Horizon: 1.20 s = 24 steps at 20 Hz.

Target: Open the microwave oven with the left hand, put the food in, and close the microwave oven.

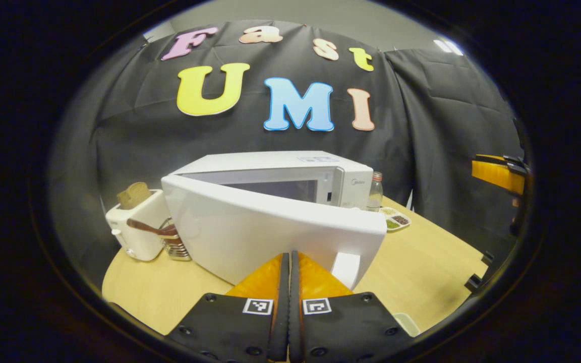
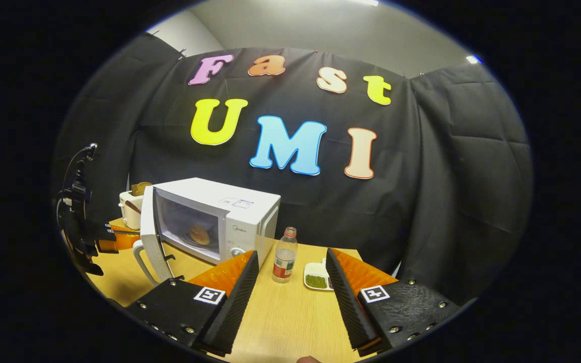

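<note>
Microwave boxy, glossy white, door ajar, on wood-grain counter; left claw clenched empty against door face | right gripper view: right claw released, ridged pads; round bun inside microwave; plastic bottle upright.

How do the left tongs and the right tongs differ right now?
The left tongs are shut with nothing between them, while the right tongs stand wide open. The left tongs sit close behind the microwave door; the right tongs point past the microwave at a bottle. Both are empty.
</note>
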Available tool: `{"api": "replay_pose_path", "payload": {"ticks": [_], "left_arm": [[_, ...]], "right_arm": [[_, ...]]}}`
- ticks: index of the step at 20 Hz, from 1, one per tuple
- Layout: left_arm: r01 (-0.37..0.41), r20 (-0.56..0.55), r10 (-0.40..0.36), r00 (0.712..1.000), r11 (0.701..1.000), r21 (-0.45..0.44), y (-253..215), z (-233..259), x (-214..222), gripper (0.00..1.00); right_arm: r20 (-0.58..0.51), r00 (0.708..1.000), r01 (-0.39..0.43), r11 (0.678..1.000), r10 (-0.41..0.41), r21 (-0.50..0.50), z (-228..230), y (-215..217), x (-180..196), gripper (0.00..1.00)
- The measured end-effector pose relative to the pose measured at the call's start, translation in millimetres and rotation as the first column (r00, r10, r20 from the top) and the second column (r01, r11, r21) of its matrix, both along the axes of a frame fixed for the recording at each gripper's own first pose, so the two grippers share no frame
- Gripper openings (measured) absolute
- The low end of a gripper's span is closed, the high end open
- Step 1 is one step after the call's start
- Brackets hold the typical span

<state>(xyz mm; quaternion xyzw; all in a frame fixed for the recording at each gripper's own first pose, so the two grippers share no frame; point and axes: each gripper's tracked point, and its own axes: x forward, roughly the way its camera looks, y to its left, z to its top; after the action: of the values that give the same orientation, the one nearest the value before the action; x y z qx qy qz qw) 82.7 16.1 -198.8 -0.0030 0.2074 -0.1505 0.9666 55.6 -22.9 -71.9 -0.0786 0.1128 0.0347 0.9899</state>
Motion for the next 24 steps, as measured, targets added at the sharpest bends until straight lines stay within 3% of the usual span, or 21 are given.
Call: {"api": "replay_pose_path", "payload": {"ticks": [9,17,21,24], "left_arm": [[0.029,0.010,-0.029,1.000,1.000,-0.011,-43.4,-5.9,73.9,0.08],[-0.040,0.029,0.041,0.999,0.999,-0.033,-57.9,-9.6,134.9,0.08],[-0.069,0.036,0.072,0.997,0.994,-0.085,-58.7,-9.8,140.0,0.07],[-0.093,0.024,0.094,0.995,0.994,-0.052,-57.3,-12.8,143.9,0.11]], "right_arm": [[-0.018,0.999,0.050,0.999,-0.051,-0.013,-10.9,-32.7,16.1,0.82],[-0.027,0.996,0.083,0.996,-0.084,-0.029,-14.4,-53.9,28.0,0.82],[-0.030,0.996,0.083,0.996,-0.084,-0.021,-14.4,-51.9,32.1,0.82],[-0.034,0.997,0.069,0.998,-0.069,-0.011,-14.1,-45.1,31.6,0.82]]}}
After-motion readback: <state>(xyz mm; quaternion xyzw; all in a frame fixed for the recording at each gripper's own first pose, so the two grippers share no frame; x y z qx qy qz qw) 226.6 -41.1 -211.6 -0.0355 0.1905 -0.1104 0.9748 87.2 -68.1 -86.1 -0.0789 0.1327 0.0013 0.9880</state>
